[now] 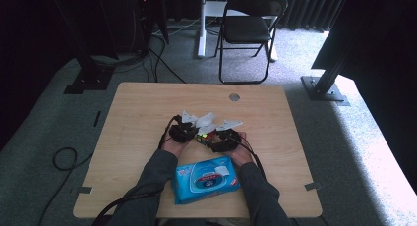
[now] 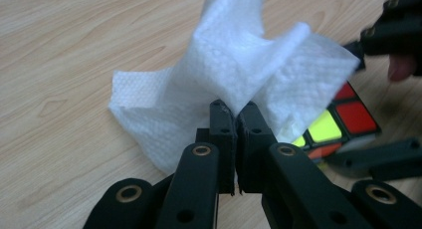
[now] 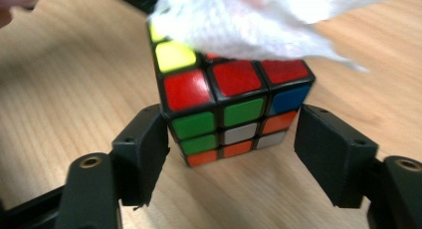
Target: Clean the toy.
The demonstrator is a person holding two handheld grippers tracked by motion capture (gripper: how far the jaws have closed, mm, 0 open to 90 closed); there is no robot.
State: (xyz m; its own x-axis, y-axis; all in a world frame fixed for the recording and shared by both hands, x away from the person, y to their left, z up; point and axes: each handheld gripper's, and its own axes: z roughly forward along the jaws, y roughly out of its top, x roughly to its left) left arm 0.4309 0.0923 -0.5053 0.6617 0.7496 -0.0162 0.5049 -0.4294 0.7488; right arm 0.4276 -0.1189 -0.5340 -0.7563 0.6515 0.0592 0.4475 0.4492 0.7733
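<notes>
cube [image 3: 234, 107] btwn open right tongs [image 3: 226, 157]

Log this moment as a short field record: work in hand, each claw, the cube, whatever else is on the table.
work: wiping a scrambled multicoloured puzzle cube with a white textured wet wipe
left claw: shut on the wipe
right claw: open, jaws either side of the cube, right jaw clearly apart from it
cube: on the light wooden table, wipe draped over its top
also: blue wet-wipe pack between the forearms
</notes>
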